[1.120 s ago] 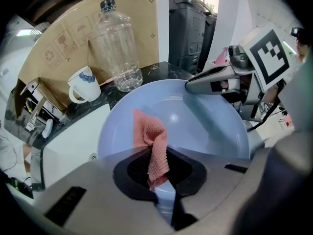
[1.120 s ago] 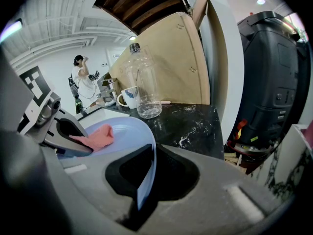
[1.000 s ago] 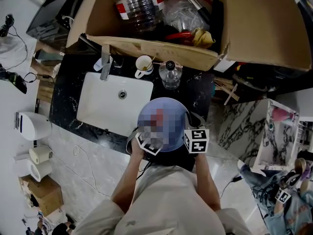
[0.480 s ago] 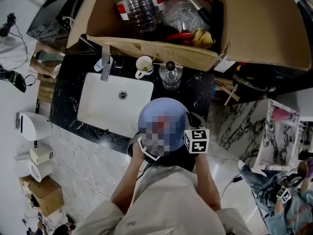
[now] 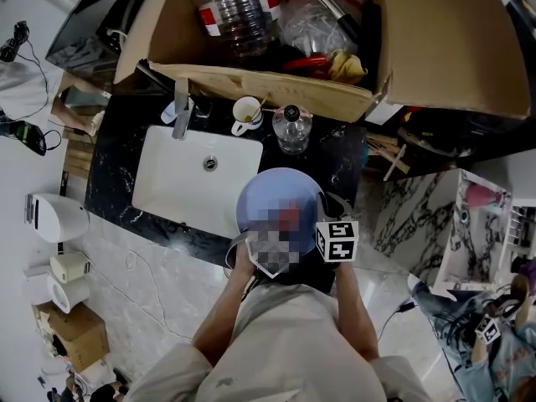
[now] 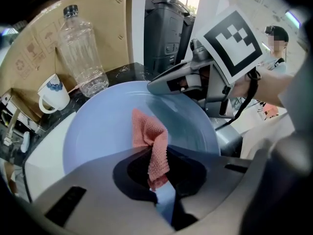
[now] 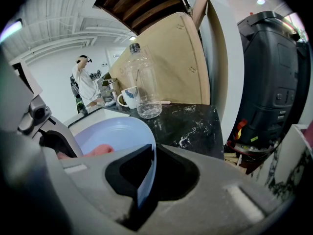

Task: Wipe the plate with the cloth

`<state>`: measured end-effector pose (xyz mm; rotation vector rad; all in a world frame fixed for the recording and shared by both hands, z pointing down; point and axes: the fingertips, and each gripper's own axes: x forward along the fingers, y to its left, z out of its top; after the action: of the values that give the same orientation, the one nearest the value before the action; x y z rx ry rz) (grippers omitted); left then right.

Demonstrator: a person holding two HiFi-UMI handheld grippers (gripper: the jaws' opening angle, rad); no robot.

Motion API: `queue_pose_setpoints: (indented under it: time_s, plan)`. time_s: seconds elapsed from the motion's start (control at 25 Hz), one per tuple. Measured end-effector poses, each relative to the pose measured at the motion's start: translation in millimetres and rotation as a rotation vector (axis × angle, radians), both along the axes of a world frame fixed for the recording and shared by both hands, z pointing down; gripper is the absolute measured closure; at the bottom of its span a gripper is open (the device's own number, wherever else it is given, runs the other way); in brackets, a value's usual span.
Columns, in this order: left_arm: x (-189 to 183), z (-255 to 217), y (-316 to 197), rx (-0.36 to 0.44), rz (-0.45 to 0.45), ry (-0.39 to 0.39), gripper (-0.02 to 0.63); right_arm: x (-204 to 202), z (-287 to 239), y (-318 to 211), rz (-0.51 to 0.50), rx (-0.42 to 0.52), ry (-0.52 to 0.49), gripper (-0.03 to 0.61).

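Plate [image 7: 113, 131] rim sits clamped edge-on between right gripper [image 7: 143, 177] jaws. Left gripper [image 6: 159, 182] jaws pinch pink cloth [image 6: 149, 143], which lies on the plate face just ahead of them. Past the plate: clear bottle [image 6: 80, 53], mug [image 6: 53, 96], cardboard box [image 6: 30, 37] behind.

L gripper [image 6: 159, 182] jaws pinched on cloth [image 6: 149, 141]; R gripper [image 7: 144, 180] jaws clamp plate [image 7: 112, 133] rim; both forearms [image 5: 222, 323] tucked in, grippers close together
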<state>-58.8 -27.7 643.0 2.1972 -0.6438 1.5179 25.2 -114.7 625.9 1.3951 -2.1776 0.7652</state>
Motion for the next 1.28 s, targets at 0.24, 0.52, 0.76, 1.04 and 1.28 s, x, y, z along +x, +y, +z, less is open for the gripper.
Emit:
queue_pose_setpoints:
  time_s: [0.24, 0.52, 0.76, 1.04, 1.28]
  plan:
    - [15.2, -1.0, -10.1, 0.035, 0.006, 0.058, 0.581, -0.1, -0.2, -0.2, 0.000, 0.001, 0.000, 0.541]
    - [21.4, -2.3, -26.5, 0.101, -0.018, 0.109, 0.581, -0.1, 0.3, 0.1, 0.000, 0.002, 0.001, 0.541]
    - [18.1, -1.7, -41.7, 0.155, -0.061, 0.109, 0.581, -1.2, 1.0, 0.1, -0.021, 0.018, 0.020, 0.540]
    - [6.2, -2.7, -51.9, 0.199, -0.104, 0.093, 0.581, -5.3, 1.6, 5.9, -0.086, 0.062, 0.100, 0.523]
    - [-5.2, -6.8, -59.7, 0.224, -0.164, 0.125, 0.581, -0.4, -12.3, 13.2, -0.092, 0.119, 0.130, 0.518]
